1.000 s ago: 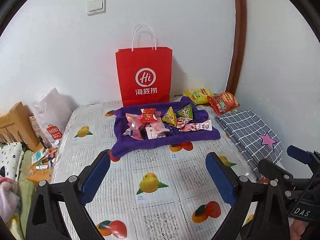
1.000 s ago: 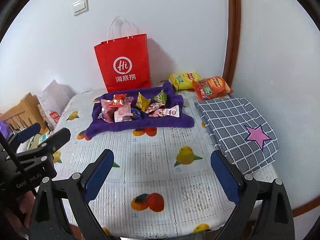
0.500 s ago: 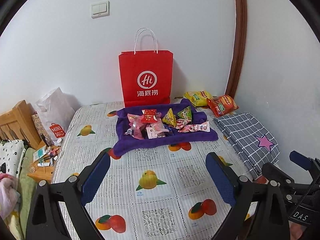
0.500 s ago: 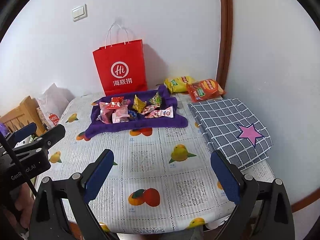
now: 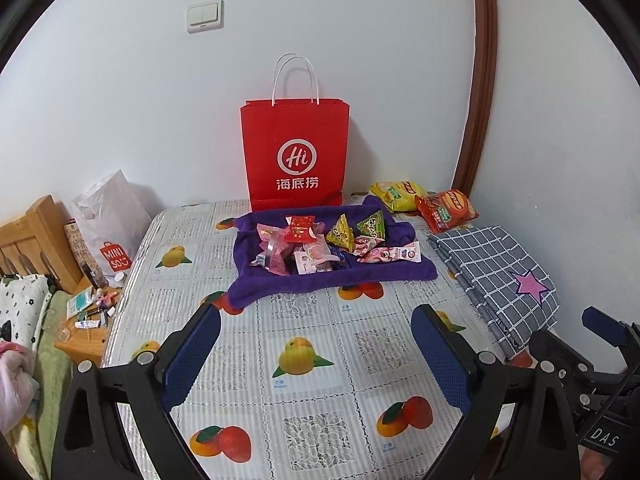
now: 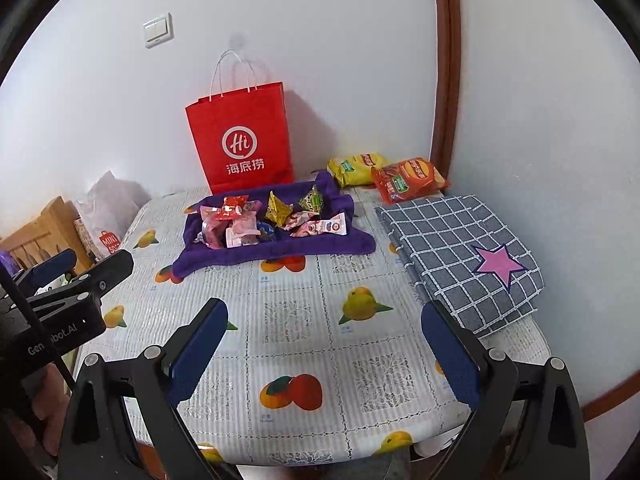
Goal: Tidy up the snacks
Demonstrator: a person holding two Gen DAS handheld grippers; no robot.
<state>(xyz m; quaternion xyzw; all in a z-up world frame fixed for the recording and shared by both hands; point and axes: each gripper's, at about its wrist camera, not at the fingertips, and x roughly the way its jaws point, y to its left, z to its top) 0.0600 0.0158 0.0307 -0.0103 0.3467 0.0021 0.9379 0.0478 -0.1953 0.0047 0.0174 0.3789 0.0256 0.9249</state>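
Observation:
Several small wrapped snacks [image 5: 320,242] [image 6: 268,218] lie piled on a purple towel [image 5: 352,280] [image 6: 320,246] at the far middle of the table. Behind them a red paper bag [image 5: 294,156] [image 6: 244,140] stands upright against the wall. A yellow chip bag [image 5: 396,195] [image 6: 352,168] and an orange chip bag [image 5: 446,210] [image 6: 406,180] lie in the far right corner. My left gripper [image 5: 316,354] and right gripper [image 6: 324,354] both hover open and empty over the near part of the table, well short of the towel.
The table wears a fruit-print cloth [image 5: 304,360] [image 6: 320,320]. A folded grey checked cloth with a pink star [image 5: 500,276] [image 6: 460,256] lies along the right side. Left of the table stand a white plastic bag [image 5: 108,228], a wooden headboard [image 5: 32,240] and a cluttered nightstand [image 5: 86,320].
Both grippers have pulled back and risen, so the towel, the snacks and the bag sit farther off in both views. Nothing on the table has moved.

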